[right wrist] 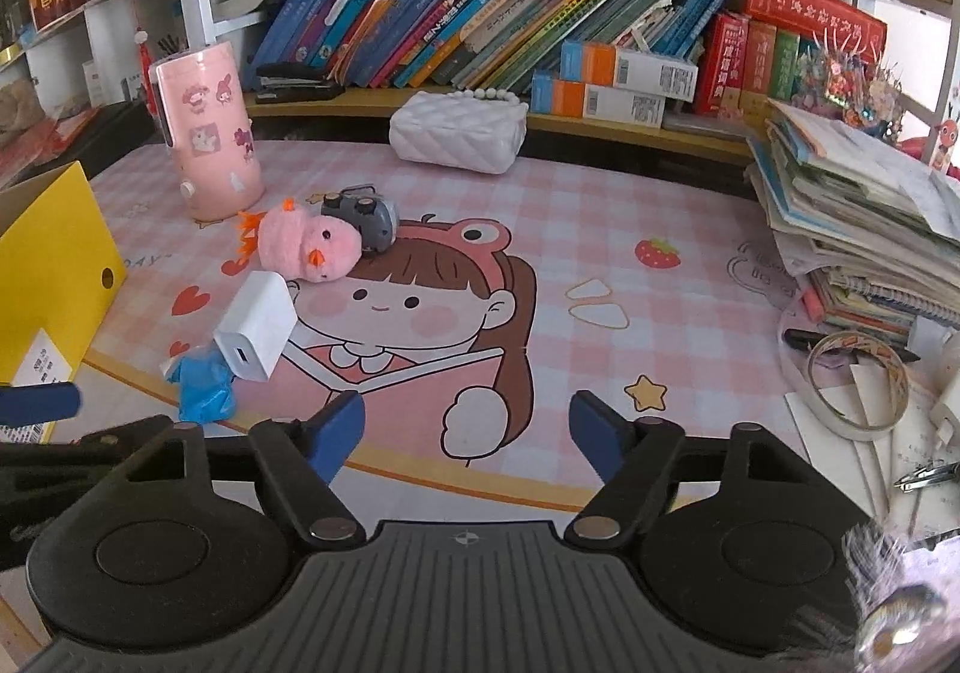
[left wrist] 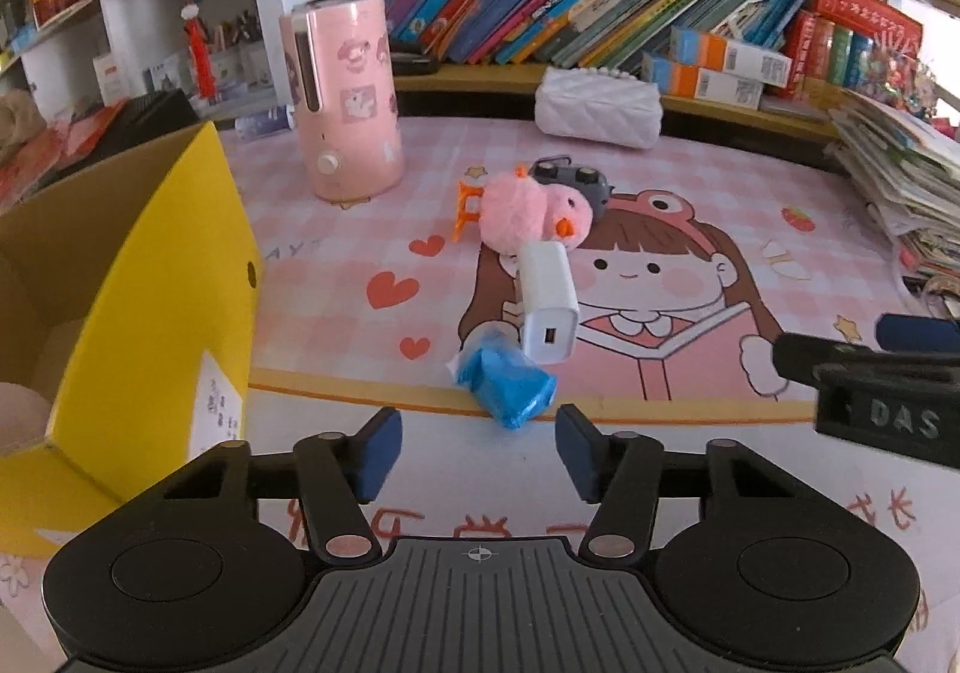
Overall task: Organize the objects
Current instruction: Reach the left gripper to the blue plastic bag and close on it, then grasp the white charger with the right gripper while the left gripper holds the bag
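At the table's left edge stands my yellow box (left wrist: pixel 180 277), open at the top, where I judge the loose things should go. My left gripper (left wrist: pixel 477 448) has its jaws apart with nothing between them, aimed at the blue packet (left wrist: pixel 507 385) lying near the front edge of the pink mat (left wrist: pixel 690 193). The white charger (left wrist: pixel 546 307) rests just behind the packet, touching or overlapping it; I cannot tell which. Further back sits the pink chick toy (left wrist: pixel 534 211) against a small grey gadget (left wrist: pixel 573 178), with the pink tumbler (left wrist: pixel 345 97) towards the back left.

To do this well, I should come down with one pad on each side of the packet, staying low and clear of the charger so it isn't dragged along, then close gently since the wrapper looks soft.

My right gripper (right wrist: pixel 467 436) is also parted and empty, hovering over the middle of the mat, well clear of the tape roll (right wrist: pixel 858 385) by the right edge.
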Available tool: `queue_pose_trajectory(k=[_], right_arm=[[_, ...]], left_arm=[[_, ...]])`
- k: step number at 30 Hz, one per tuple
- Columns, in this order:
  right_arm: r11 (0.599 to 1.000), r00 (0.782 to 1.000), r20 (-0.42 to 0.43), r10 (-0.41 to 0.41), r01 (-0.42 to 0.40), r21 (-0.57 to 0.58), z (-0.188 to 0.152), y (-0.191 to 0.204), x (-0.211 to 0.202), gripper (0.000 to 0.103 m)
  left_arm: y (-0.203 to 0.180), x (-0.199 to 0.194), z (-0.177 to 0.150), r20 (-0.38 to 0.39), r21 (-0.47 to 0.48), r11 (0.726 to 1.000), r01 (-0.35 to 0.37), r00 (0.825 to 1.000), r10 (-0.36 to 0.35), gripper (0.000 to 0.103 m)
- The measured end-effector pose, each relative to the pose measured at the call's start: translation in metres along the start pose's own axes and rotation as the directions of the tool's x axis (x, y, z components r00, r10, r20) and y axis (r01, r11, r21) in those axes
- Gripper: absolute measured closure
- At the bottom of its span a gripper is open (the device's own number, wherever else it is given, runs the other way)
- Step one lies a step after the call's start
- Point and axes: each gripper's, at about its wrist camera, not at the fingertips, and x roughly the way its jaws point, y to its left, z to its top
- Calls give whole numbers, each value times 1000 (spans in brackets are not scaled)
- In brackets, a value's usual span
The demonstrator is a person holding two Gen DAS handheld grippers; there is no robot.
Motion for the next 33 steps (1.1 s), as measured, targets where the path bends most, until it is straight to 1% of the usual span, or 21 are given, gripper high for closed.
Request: queue_pose_trajectory(k=[6,10,11,12,15,17,22,25,29,33], right_arm=[[1000,1000,6,-8,8,-12,0,1,1,30],[1000,1000,3,-10,10,-10,1,1,1,30],[1000,1000,3,-13,13,-11,1,1,1,30],[1000,1000,6,-16,17,-14,1,1,1,30],[999,1000,16,-25,25,-22,1,2,-1,30],[999,1000,21,-22,22,-27,1,4,-2,30],[999,999,31,12,-11,-41,5,14,2,28],[997,998,24,51,-49,-59,10,26,12,26],[988,993,8,119,-117,-101,19,50,30,26],[971,984,-20,179,-180,-159,30,79,53,27]], left_arm=[[-3,23,9,-13,-17,999,27,1000,-27,48],[-4,42,15,-38,-45,999,25,999,-27,49],[-3,47,16,-47,-66,997,27,998,-30,55],[-2,51,17,-54,-77,997,28,998,-33,58],[-3,54,16,-42,-62,998,29,999,-31,64],[-2,49,13,-37,-42,999,32,999,-33,67],[7,21,2,-19,-9,999,36,999,-36,68],[14,3,-10,-28,14,999,33,999,-33,68],[27,-18,-23,-38,8,999,35,999,-35,68],[36,-28,-31,-45,9,1000,2,999,-2,68]])
